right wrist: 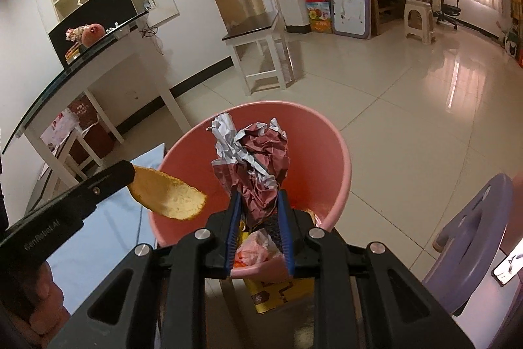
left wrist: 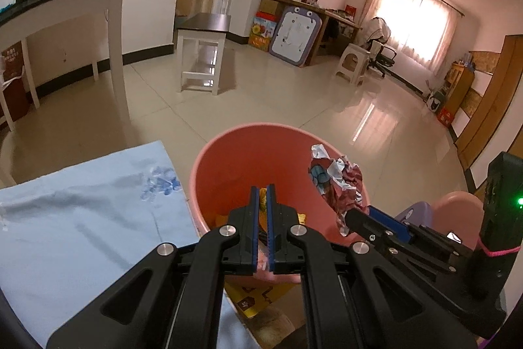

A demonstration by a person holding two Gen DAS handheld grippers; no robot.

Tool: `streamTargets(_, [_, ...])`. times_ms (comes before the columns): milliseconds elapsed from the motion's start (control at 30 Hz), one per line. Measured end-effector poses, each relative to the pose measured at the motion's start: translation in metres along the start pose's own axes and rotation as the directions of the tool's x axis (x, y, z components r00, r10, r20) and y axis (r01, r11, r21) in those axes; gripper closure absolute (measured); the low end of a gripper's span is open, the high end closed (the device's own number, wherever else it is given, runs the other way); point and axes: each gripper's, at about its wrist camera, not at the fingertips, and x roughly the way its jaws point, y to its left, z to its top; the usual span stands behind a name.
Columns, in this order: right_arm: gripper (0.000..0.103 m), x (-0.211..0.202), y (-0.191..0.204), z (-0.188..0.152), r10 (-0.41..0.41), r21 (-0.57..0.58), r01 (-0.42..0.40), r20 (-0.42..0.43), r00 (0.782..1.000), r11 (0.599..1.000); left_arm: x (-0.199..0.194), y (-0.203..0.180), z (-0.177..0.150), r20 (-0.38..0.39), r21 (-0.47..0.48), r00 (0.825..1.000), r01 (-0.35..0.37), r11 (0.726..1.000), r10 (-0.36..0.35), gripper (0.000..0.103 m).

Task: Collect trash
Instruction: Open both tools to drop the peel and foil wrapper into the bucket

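Trash in both my grippers hangs over the pink bin (right wrist: 340, 172): a crumpled wrapper (right wrist: 261, 165), dark red with white and silver creases, stands upright between the blue pads of my right gripper (right wrist: 260, 201), which are clamped on its lower end, while a flat orange peel (right wrist: 166, 193) juts from the tip of my left gripper (left wrist: 263, 190), whose jaws are pressed together on its thin edge. In the left wrist view the peel shows only as a yellow sliver between the blue pads, and the wrapper (left wrist: 336, 182) rises just right of it, above the bin's far rim (left wrist: 255, 128). More scraps lie at the bottom of the bin, among them pale pink and yellow pieces. The bin stands on the glossy tiled floor (right wrist: 408, 107), just beside a light blue cloth (left wrist: 81, 211) on its left. A lilac plastic seat (right wrist: 474, 228) sits to its right. A white-legged table (left wrist: 202, 51) stands farther back.
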Motion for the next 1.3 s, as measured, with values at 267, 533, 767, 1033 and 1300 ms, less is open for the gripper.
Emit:
streamTargets(267, [0.081,0.014,0.001,0.014,-0.011,0.0,0.011,-0.015,1.0,1.0,0.019,-0.001,0.004,-0.015,-0.022,1.0,0.015,1.0,-0.015,0.099])
streamTargets(533, [0.078,0.025,-0.002,0.023,-0.027,-0.016,0.026,-0.027,0.999,1.0,0.03,-0.005,0.005,-0.026,-0.051,0.999,0.032,0.998,-0.034,0.099])
streamTargets(767, [0.075,0.028,-0.007,0.025,-0.031,-0.006,0.031,-0.023,0.999,0.999,0.031,-0.007,0.003,-0.039,-0.038,0.999,0.023,0.999,-0.024,0.075])
streamTargets(1033, [0.059,0.015,-0.005,0.021,-0.03,-0.006,0.03,-0.002,1.0,1.0,0.021,-0.011,0.002,-0.039,-0.021,0.999,0.027,0.999,-0.028,0.073])
streamTargets(1300, [0.056,-0.005,0.007,0.009,-0.026,-0.025,0.026,0.012,1.0,0.999,0.002,-0.009,0.0,-0.019,-0.012,1.0,0.024,1.0,-0.024,0.073])
